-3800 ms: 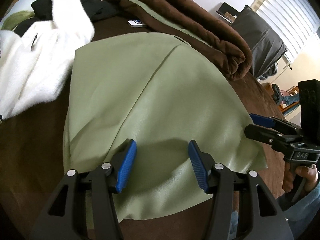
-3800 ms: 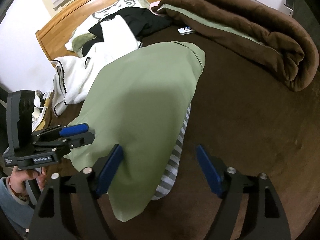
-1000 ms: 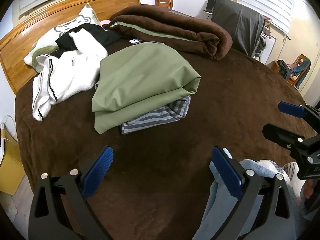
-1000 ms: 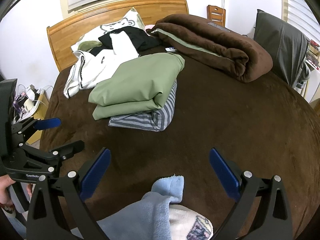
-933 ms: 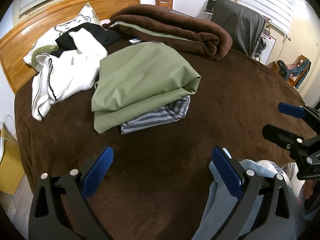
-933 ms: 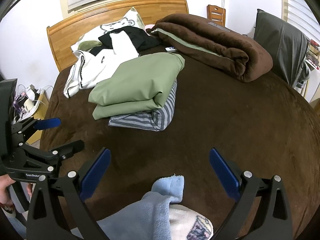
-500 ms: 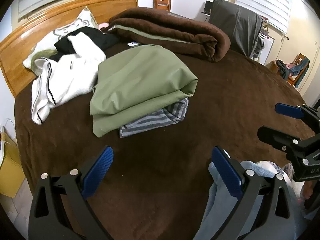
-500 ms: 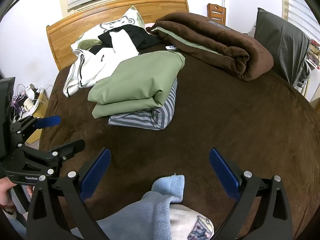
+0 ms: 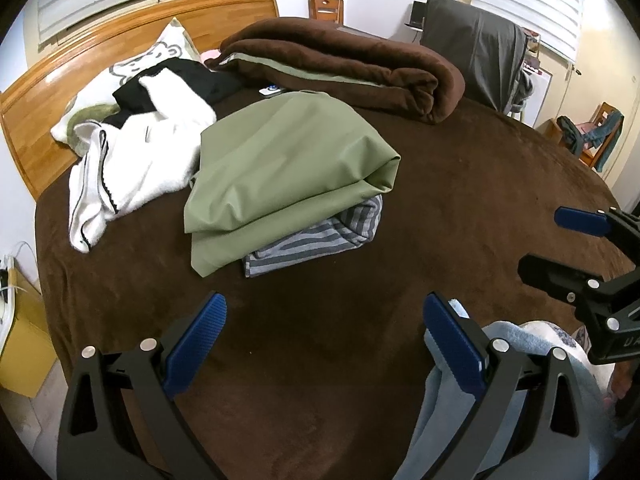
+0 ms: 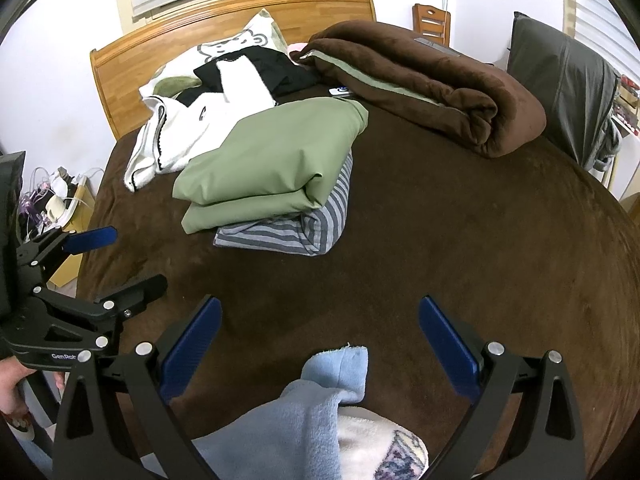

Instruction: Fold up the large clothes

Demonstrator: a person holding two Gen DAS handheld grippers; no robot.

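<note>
Brown bedspread (image 9: 460, 184) is filling both views, and sitting on it is the folded green garment (image 9: 280, 160), stacked squarely on a folded striped garment (image 9: 320, 240) near the middle of the bed. That fold is looking finished. Both claws are hanging back at the near edge of the bed, well apart from the stack: the left claw (image 9: 324, 340) is spread wide and carrying nothing, and the right claw (image 10: 320, 340) is gaping just as wide, equally empty. A pale blue fleece sleeve (image 10: 320, 392) is showing below them.

Beyond the stack, a rumpled white garment (image 9: 132, 168) is lying unfolded toward the wooden headboard (image 9: 120, 36), with a black garment (image 9: 192, 80) beside it and a rolled brown blanket (image 9: 340, 64) further right. My read: the next move is calling for a reach past the stack to drag that white piece onto open bedspread.

Compared with a few seconds back, the claws are no longer pressing over the green cloth; they are sitting withdrawn, and the view is barely shifting now.
</note>
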